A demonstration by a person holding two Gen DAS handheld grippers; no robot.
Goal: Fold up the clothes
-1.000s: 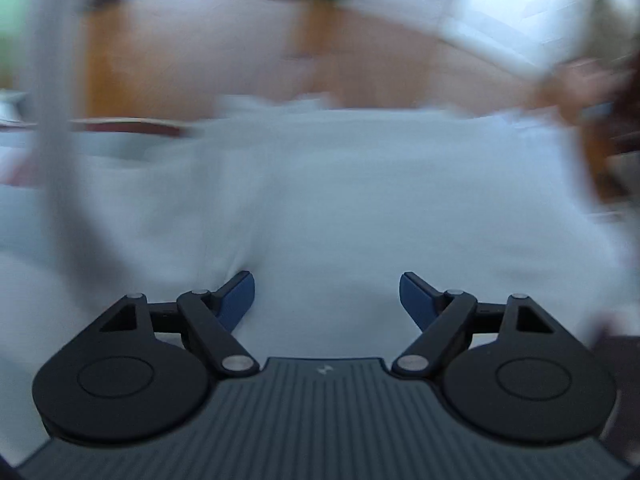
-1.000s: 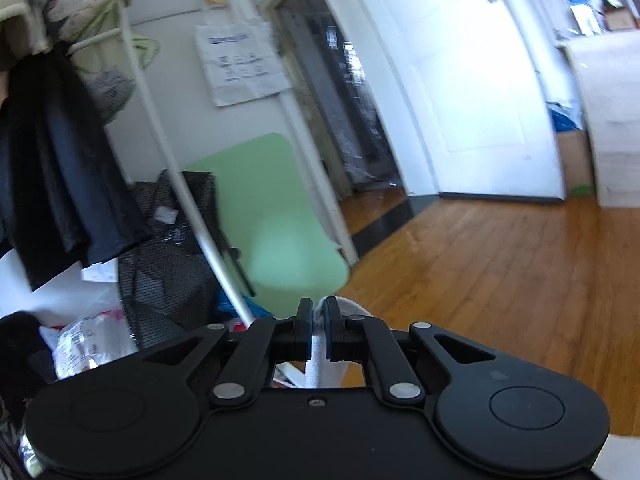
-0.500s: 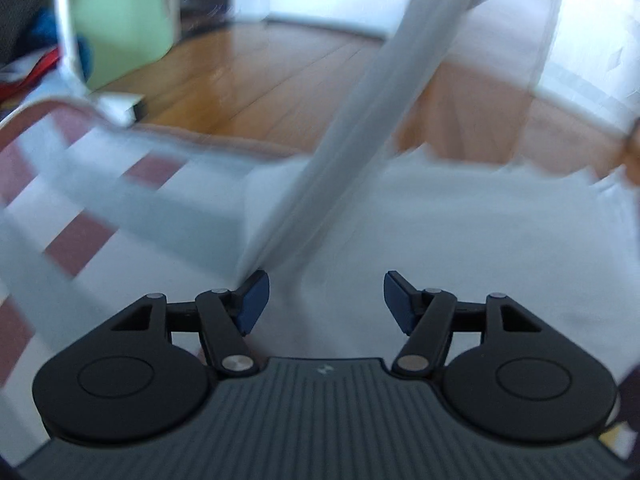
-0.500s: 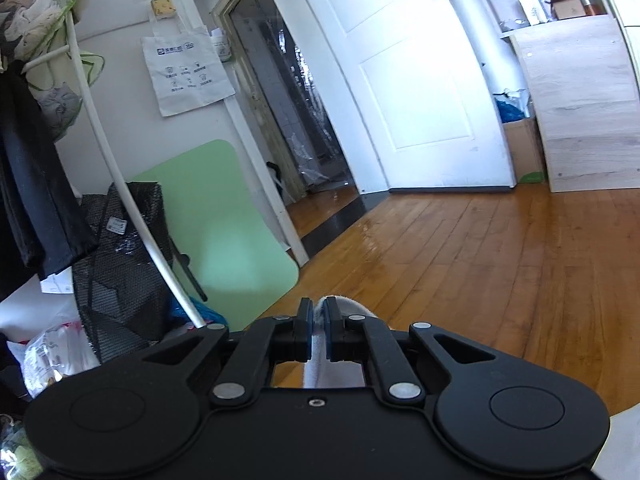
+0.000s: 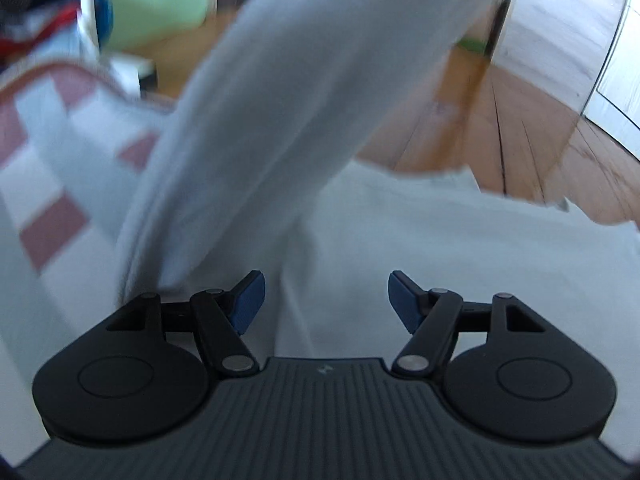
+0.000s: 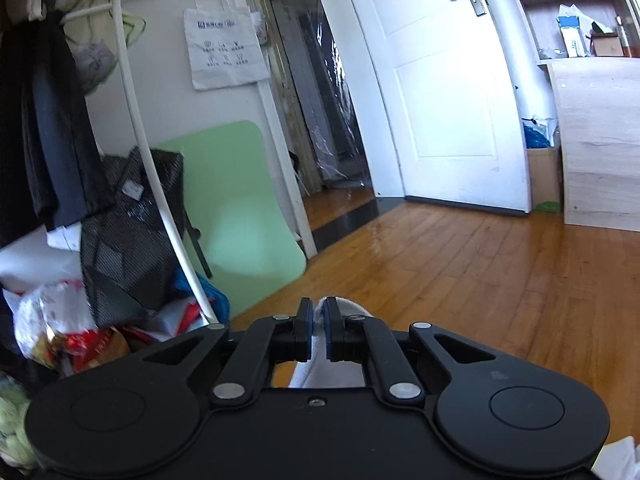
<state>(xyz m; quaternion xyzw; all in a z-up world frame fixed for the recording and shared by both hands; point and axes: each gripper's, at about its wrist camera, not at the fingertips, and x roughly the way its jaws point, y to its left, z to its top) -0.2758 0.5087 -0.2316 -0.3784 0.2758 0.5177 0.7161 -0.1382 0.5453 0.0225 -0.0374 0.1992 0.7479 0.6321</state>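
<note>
A: Where is the white garment (image 5: pixel 420 248)?
B: Spread flat on the checked cloth (image 5: pixel 48 184), with one part lifted in a band rising up and away from that cloth.
A: And the left hand-held gripper (image 5: pixel 323 300)?
B: Just above the flat part, fingers wide apart, holding nothing.
A: The right hand-held gripper (image 6: pixel 318 330)?
B: Clamped on a white fold of the garment, facing the white door (image 6: pixel 436 80).

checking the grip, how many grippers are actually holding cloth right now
1. The right gripper is shut on the white cloth. The left gripper is open above the cloth spread below, gripping nothing.
</note>
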